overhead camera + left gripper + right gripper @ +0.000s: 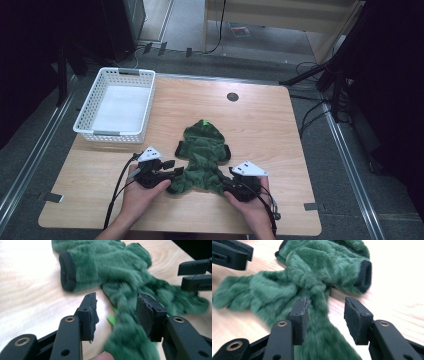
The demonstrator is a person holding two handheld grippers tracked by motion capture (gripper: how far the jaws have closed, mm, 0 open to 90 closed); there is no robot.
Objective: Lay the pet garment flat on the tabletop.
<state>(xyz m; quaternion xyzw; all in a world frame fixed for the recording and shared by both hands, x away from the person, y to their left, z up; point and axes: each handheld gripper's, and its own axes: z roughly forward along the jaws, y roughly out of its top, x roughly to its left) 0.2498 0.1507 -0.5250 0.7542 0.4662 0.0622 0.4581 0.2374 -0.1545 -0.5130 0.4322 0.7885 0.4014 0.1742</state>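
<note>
A fuzzy green garment [202, 150] with black cuffs [67, 271] lies crumpled on the wooden table [265, 125]. My left gripper [172, 174] is at its near left corner. In the left gripper view that gripper [117, 312] stands open, with a strip of the green garment [125, 315] running between the pads without being pressed. My right gripper [225, 181] is at the near right corner. Its own view shows the right gripper [327, 315] open too, over a fold of the garment [312, 270] that passes between the jaws. A hand holds each gripper.
A white plastic basket [90, 107] stands at the table's far left, with a flat white sheet on its bottom. A small dark round insert [232, 96] sits in the tabletop at the far middle. Dark stands and cables crowd the floor to the right of the table.
</note>
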